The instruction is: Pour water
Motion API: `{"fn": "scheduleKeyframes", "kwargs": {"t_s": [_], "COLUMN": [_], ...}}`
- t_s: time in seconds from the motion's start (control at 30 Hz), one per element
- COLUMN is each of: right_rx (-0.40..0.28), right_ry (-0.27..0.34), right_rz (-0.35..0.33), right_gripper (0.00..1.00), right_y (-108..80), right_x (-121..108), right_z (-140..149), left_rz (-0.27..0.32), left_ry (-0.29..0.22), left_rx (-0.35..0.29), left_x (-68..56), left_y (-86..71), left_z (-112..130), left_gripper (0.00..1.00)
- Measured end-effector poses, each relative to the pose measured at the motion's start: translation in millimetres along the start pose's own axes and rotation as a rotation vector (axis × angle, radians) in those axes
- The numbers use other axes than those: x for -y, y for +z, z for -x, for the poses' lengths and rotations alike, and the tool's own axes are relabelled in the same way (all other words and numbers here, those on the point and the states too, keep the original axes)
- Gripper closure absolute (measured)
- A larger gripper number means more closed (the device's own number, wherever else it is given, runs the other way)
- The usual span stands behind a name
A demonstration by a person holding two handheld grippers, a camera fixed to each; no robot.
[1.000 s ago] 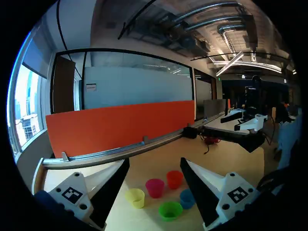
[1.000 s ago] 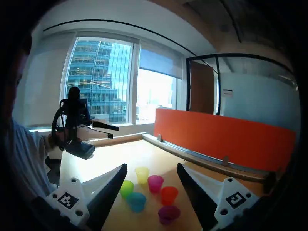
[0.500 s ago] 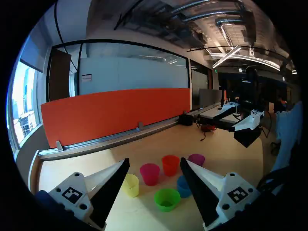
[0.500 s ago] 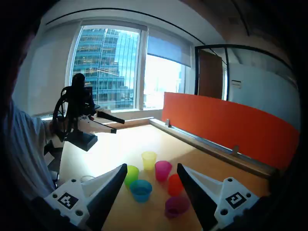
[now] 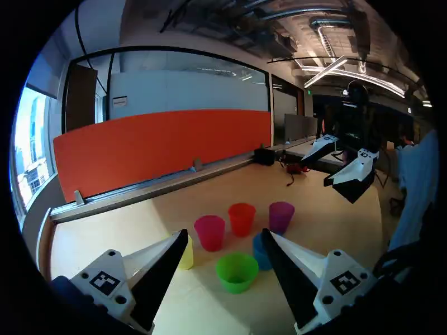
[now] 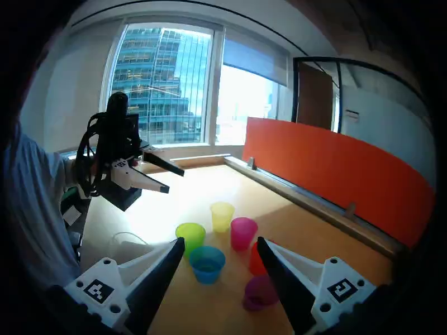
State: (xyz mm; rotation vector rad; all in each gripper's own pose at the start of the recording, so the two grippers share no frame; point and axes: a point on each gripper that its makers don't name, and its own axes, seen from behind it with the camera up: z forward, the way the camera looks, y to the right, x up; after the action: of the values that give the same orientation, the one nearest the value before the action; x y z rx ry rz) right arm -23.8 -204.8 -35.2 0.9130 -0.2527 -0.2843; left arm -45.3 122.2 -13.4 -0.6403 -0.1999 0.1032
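Wooden tabletop (image 5: 335, 223) carries six plastic cups in a loose cluster. In the left gripper view they run yellow cup (image 5: 187, 254), pink cup (image 5: 210, 232), red cup (image 5: 241, 219) and purple cup (image 5: 280, 216) in the far row, with the green cup (image 5: 237, 272) and blue cup (image 5: 258, 251) nearer to you. A second ago the purple one was outside this view, and the whole group sat lower and smaller.

Your left tool (image 5: 223, 231) is spread wide and holds nothing, and the cups lie between and beyond its fingers. Your right tool (image 6: 220, 241) is likewise spread and empty (its view now looks more steeply down on the cluster than before). Seen from the left, the right tool hangs in the air above the tabletop's far side, apart from every cup.
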Motion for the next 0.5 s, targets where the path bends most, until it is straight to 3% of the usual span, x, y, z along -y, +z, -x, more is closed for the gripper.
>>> {"fn": "scheduleKeyframes", "kwargs": {"t_s": [0.5], "right_rx": [0.086], "right_ry": [-0.021], "right_rz": [-0.043], "right_gripper": [0.00], "right_y": [28.7], "right_x": [5.9], "right_z": [38.4], "left_rz": [0.038], "left_ry": [0.011], "left_rx": [0.097], "left_x": [-14.9], "left_y": [11.8], "left_z": [53.2], "left_gripper": [0.02]}}
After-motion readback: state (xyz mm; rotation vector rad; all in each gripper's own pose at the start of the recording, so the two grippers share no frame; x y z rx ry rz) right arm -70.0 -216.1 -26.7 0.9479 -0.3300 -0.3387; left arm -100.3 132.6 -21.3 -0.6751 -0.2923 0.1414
